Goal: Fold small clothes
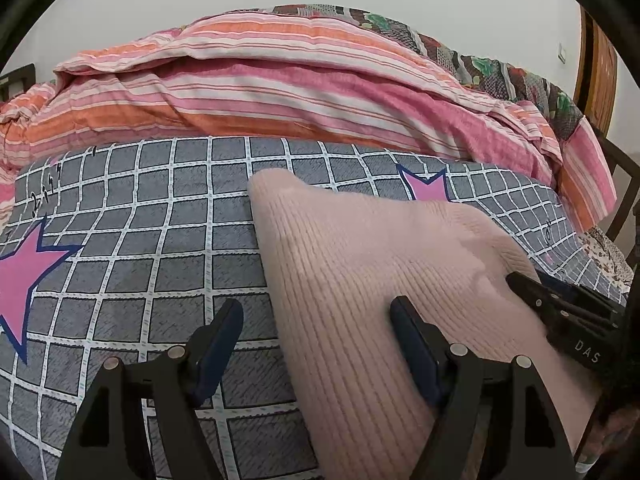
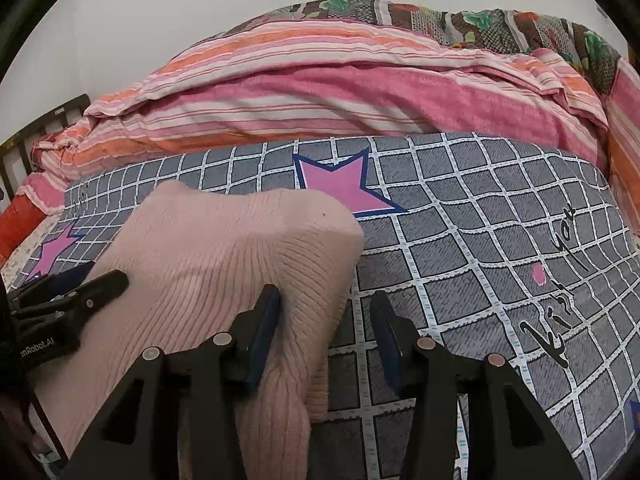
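Note:
A pale pink ribbed knit garment (image 1: 360, 264) lies folded on the grey checked bedsheet (image 1: 152, 240). My left gripper (image 1: 316, 314) is open and straddles the garment's left edge, with one finger on the knit and the other over the sheet. My right gripper (image 2: 324, 310) is also open and straddles the garment's (image 2: 224, 248) right edge. Its left finger rests on the knit, while its right finger stands clear over the sheet (image 2: 480, 264). Each view shows the other gripper's tip on the garment: the right gripper (image 1: 532, 292) and the left gripper (image 2: 100, 284).
A bunched pink and orange striped quilt (image 1: 280, 92) lies behind the sheet, with a dark patterned blanket (image 1: 480, 60) beyond it. Pink stars (image 2: 344, 184) and black lettering (image 2: 560, 280) are printed on the sheet. A dark bed frame (image 2: 40, 136) stands at the far left.

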{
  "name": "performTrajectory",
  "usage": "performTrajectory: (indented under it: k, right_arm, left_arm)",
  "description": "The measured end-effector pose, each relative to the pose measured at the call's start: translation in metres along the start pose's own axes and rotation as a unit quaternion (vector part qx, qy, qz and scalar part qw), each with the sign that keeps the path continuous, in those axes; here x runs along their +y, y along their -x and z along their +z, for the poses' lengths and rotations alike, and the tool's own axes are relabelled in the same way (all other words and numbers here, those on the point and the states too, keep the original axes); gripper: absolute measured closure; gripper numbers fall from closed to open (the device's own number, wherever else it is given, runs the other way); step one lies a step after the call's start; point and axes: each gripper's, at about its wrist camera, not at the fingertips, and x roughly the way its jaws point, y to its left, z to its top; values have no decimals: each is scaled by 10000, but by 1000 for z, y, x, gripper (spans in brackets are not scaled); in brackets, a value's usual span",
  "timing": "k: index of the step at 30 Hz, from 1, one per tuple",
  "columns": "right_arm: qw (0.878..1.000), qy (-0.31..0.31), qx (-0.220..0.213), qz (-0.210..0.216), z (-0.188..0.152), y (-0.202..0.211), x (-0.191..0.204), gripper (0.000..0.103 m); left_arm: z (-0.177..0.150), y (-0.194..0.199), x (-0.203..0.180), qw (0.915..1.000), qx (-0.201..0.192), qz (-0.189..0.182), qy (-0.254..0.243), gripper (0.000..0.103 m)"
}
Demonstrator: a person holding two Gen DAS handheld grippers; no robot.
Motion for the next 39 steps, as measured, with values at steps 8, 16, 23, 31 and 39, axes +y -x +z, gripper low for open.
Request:
performTrajectory:
  k: [8, 16, 23, 31, 39]
  right_arm:
    - [10000, -47, -1, 39, 0, 0, -1, 57]
    - [9987, -361, -81, 344, 2, 7, -13, 52]
    - [9968, -178, 159, 763, 33, 9, -13, 51]
    - [9946, -350, 401, 888, 30, -32, -23, 67]
    - [9930, -666, 459, 863, 29, -41, -33, 71]
  left_arm:
    - [1, -1, 1, 10000, 10, -29, 4, 27]
    - [14, -5, 14, 9987, 191, -375, 288, 26]
    - [52, -46, 28, 9972, 501, -262, 487, 36]
    - [61, -76, 41, 9970, 384, -144, 655, 56]
    - [59, -77, 46, 9965, 325, -184, 748, 50]
